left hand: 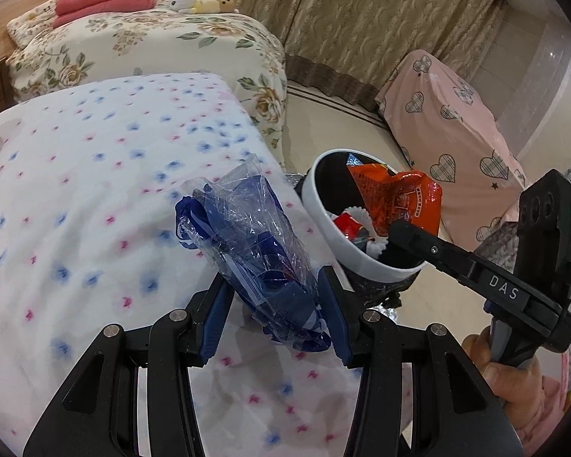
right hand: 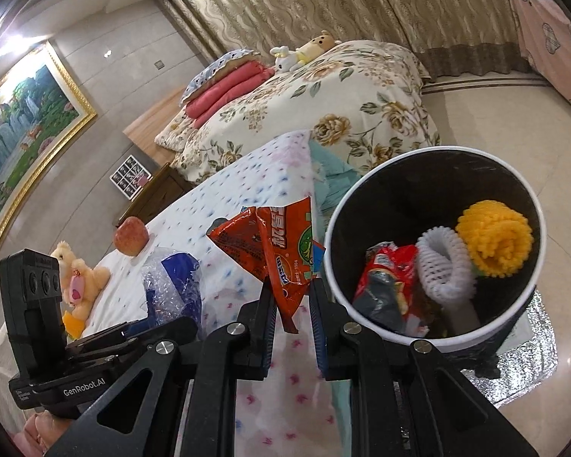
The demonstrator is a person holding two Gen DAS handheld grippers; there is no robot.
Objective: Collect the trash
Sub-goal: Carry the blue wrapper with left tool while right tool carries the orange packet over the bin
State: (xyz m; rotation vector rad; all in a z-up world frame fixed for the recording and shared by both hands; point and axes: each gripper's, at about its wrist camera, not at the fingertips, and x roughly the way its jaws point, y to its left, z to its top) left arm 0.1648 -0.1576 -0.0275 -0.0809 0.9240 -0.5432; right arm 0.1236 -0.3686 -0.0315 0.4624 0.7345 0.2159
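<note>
Trash here is mostly wrappers, and a good bit of it sits in the bin, a round white-rimmed can with a black inside, standing on the floor right off the near edge of the bed. Inside it, from the right wrist view: a red snack packet, a white foam fruit net and a yellow foam net rolled up like a flower, all piled at the bottom.

The left gripper has its fingers pinched on a crumpled blue and clear plastic bag, held up over the bed's flowered cover near that same edge. The right gripper has its fingers clamped narrow on the bottom corner of an orange snack wrapper; in the left wrist view that wrapper hangs over the bin's rim.

Further back on the bed, an apple and a small teddy bear sit toward the far edge.
</note>
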